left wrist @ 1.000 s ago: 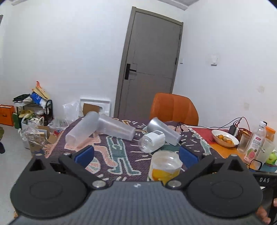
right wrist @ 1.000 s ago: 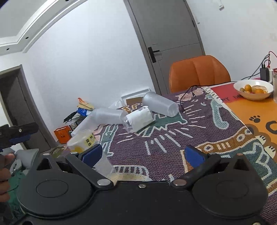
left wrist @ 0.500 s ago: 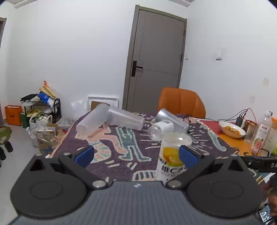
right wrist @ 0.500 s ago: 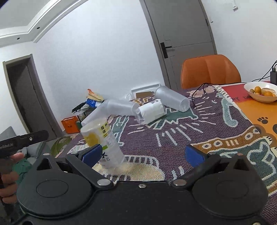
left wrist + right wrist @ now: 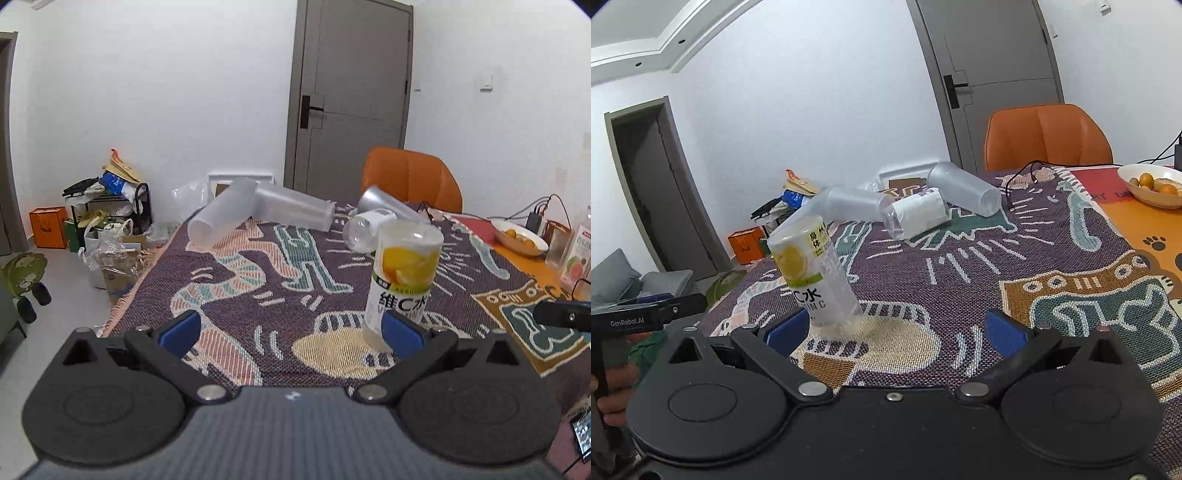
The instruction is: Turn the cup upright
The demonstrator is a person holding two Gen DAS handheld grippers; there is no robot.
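Note:
A clear cup with a lemon label [image 5: 404, 280] stands on the patterned cloth, just beyond my left gripper's right finger; it also shows in the right wrist view [image 5: 816, 273], by my right gripper's left finger. My left gripper [image 5: 291, 330] is open and empty. My right gripper [image 5: 894, 328] is open and empty. Further back lie two frosted cups [image 5: 291, 208] on their sides, a white-wrapped cup [image 5: 918, 212] and another frosted cup [image 5: 964, 188].
The cloth [image 5: 295, 291] covers the table. An orange chair [image 5: 410, 177] stands behind it. A bowl of oranges [image 5: 1152, 182], a juice bottle [image 5: 580, 254] and cables sit at the right. Clutter lies on the floor at the left.
The lemon-label cup now shows standing on the cloth, its full side in view. Both grippers have pulled back and lifted away from it.

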